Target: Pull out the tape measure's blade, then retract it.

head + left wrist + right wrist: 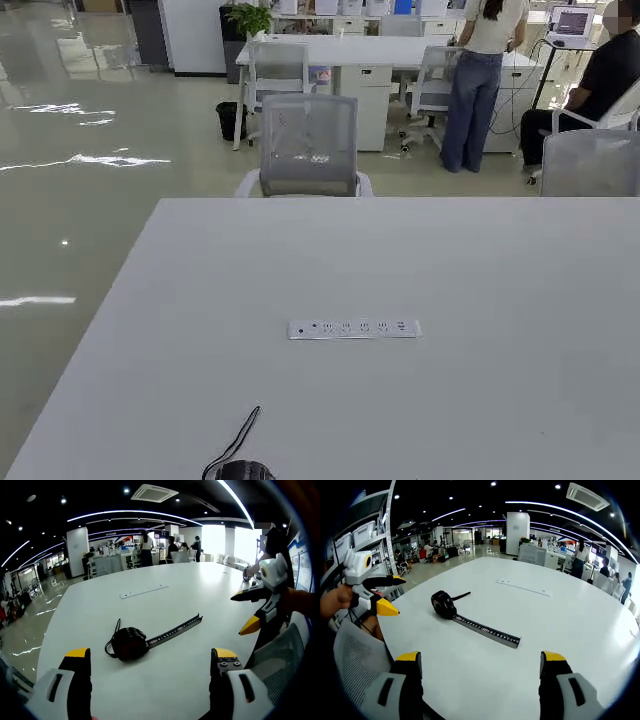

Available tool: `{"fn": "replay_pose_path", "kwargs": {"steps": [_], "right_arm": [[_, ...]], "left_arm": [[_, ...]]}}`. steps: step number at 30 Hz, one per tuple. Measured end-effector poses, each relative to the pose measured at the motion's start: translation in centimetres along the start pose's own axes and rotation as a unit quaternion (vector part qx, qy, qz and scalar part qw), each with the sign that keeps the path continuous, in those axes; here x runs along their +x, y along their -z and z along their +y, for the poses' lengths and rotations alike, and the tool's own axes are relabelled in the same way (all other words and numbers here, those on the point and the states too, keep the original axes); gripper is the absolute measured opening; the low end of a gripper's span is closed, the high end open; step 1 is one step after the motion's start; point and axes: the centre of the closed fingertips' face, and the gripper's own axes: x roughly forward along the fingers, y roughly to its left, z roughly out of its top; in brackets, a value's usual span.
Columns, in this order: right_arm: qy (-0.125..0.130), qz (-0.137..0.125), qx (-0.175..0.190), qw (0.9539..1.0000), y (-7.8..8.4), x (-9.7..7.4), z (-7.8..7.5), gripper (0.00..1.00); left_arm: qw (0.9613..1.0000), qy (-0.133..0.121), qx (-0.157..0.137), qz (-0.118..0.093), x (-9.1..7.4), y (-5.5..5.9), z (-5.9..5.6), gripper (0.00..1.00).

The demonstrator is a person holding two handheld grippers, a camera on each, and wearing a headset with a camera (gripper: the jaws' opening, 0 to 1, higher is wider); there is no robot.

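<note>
Nearest to the person, the L gripper [400, 596] and the R gripper [237, 615] hang at the near edge of the table [500, 280], one on each side. Both have jaws spread wide w/ nothing btw them; I judge they are parked off the work so the tape lies free. Just beyond, near that edge, sits the tape measure [129, 642], black case flat on the top, its strap [240, 435] trailing away from the person. The blade [175, 629] is already out a good length and lies flat toward the R side, touching neither gripper; prob. a lock holds it. So pull-out looks done, retract not yet: one gripper should steady the case, the other release the lock. Further on, mid-table, lies a power strip [354, 329]; behind the far edge stands a chair [308, 145].
</note>
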Motion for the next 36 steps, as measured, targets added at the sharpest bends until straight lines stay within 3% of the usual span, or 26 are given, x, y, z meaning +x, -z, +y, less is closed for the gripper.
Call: {"fn": "replay_pose_path", "kwargs": {"steps": [17,21,26,31,36], "right_arm": [[-0.004,0.005,0.008,0.9999,0.0,0.5,0.2,0.99],[-0.003,0.005,0.006,1.0,0.0,0.6,0.0,0.99],[-0.003,-0.004,0.001,1.0,-0.2,0.7,-0.2,0.98],[-0.025,0.004,-0.014,0.9996,0.2,0.9,-0.1,0.94],[-0.043,0.007,-0.035,0.9984,0.5,1.4,-0.2,0.89]], "left_arm": [[1.0,0.003,-0.001,0.003,0.9,-0.2,-0.4,0.97],[0.9999,-0.011,-0.012,0.003,1.1,-0.3,-0.1,0.96],[0.9996,-0.019,-0.018,0.003,1.9,0.1,-0.4,0.95],[0.9984,-0.045,-0.035,-0.003,2.3,0.2,0.0,0.94],[0.9959,-0.076,-0.049,0.007,2.8,0.7,1.0,0.95]]}}
